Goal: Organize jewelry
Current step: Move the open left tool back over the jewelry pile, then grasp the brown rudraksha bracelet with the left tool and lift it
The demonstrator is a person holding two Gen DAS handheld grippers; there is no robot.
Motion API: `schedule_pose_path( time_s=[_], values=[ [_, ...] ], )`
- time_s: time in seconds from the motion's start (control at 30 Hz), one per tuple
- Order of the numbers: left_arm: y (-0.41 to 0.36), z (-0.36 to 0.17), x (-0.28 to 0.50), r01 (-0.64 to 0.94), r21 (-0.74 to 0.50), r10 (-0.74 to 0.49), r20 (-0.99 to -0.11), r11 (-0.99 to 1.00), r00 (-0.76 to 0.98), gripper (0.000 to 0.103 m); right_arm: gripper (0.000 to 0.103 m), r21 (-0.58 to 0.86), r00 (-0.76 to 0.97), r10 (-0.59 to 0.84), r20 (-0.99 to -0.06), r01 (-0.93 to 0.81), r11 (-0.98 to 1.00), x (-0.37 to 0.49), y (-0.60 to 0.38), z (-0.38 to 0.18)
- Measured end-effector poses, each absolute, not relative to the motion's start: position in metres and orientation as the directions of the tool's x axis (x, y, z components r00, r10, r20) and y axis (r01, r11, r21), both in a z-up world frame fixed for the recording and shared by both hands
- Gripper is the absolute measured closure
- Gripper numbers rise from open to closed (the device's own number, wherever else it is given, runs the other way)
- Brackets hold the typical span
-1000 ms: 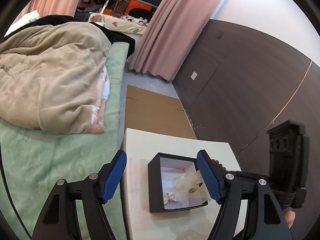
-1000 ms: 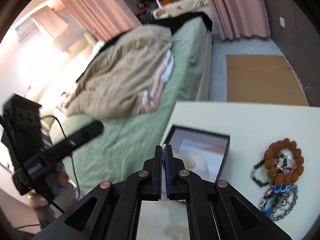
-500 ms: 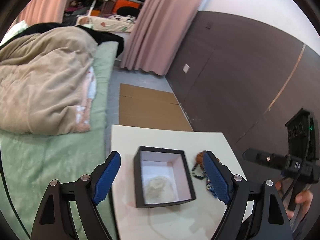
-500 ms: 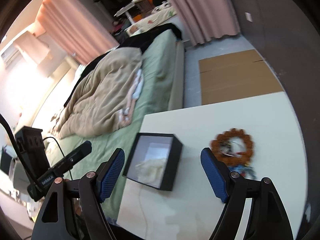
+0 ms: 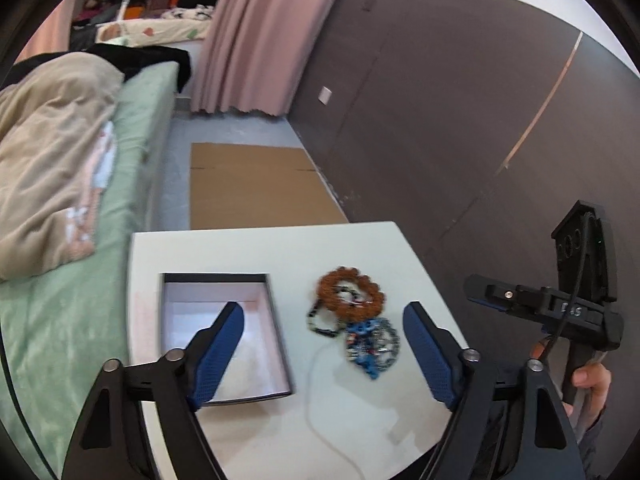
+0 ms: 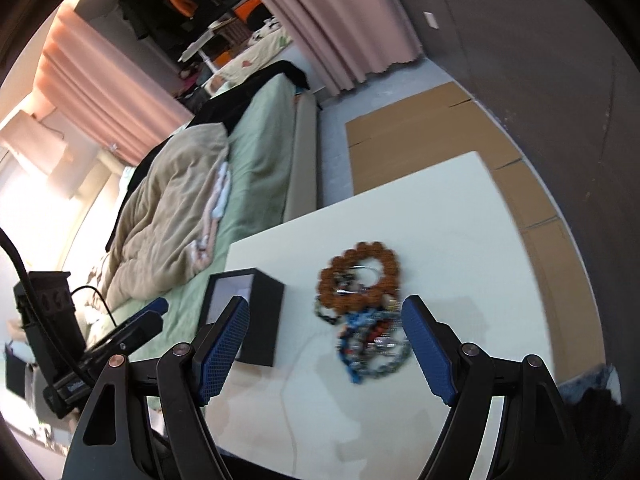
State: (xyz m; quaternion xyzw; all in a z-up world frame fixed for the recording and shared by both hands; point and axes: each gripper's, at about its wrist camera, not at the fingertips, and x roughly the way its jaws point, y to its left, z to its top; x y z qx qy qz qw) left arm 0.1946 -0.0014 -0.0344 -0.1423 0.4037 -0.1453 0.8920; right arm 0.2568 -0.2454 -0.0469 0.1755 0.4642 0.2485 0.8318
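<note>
White table (image 5: 256,248): box (image 5: 276,332), bracelets (image 5: 352,300).

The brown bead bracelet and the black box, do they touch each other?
Apart. The left wrist view shows bare white table between the brown bead bracelet and the black box; the right wrist view shows the same gap.

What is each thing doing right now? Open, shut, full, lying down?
Left gripper: open, holding nothing.
Right gripper: open, holding nothing, above the bracelets.
Black box: lid off, something pale inside, too blurred to name.
Brown bead bracelet: lying flat on the table, outside the box.
Blue bracelets: heaped on the table, touching the brown one.
</note>
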Motion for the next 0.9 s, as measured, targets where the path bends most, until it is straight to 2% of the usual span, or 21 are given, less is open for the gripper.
schedule_pose_path(
  time_s=[0.17,0.53,0.9],
  values=[
    [-0.023,-0.045,0.218,0.110,-0.386,-0.378,-0.735,0.916,0.564,0.041,0.024,0.546,0.461,0.583,-0.669,-0.226,0.806,0.261,-0.270,-0.054],
    [-0.048,-0.082,0.258,-0.063,-0.423,-0.359,-0.831,0.904,0.425,0.061,0.024,0.589,0.454,0.614,-0.646,-0.215,0.779,0.274,-0.294,-0.070],
    [-0.066,-0.126,0.278,-0.209,-0.422,-0.332,-0.872,0.882,0.360,0.061,0.024,0.627,0.438,0.636,-0.635,-0.189,0.756,0.286,-0.316,-0.085]
  ],
)
